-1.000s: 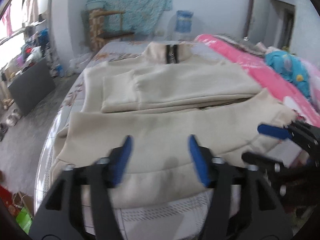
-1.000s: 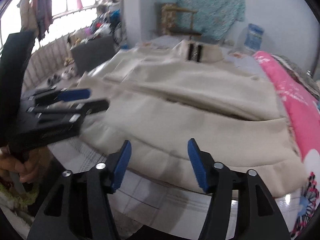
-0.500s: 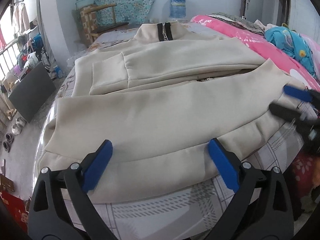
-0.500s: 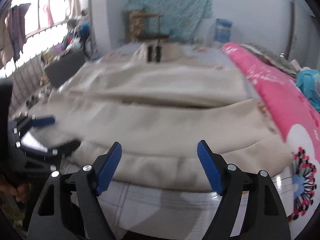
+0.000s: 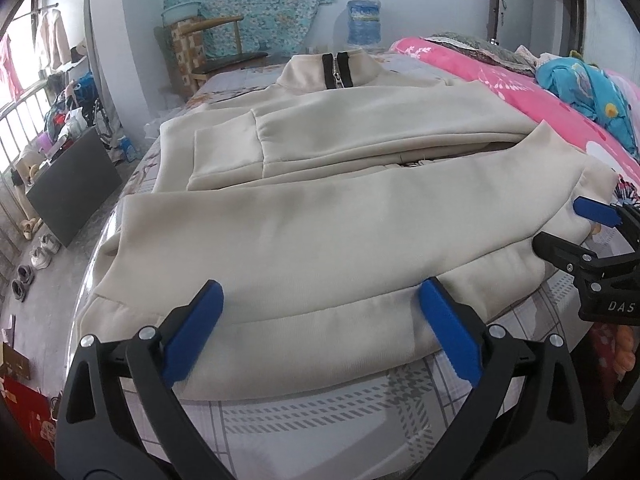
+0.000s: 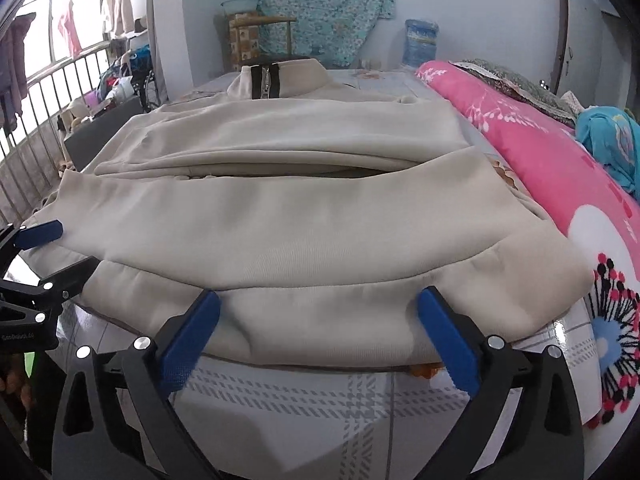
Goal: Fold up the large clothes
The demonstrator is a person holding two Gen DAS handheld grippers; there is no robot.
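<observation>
The cream jacket (image 5: 320,216) lies flat on the bed (image 5: 360,404), both sleeves folded across its body and the zipped collar (image 5: 334,70) on the far side, but the folds hide the front under them and the blue bundle (image 5: 588,96) is cut off at the frame edge. The left gripper (image 5: 320,320) and the right gripper (image 6: 318,328) are both spread wide near the hem, holding nothing. A basin (image 6: 240,3) stands on the chair (image 6: 256,36); its inside cannot be seen.

The jacket (image 5: 320,220) lies spread across the bed (image 5: 320,412), its collar (image 5: 332,70) at the far end. A quilt (image 6: 560,152) runs along its right side. Behind the bed stand a wooden chair (image 5: 208,52) and a water jug (image 5: 363,22). Shoes (image 5: 40,252) sit on the floor to the left.
</observation>
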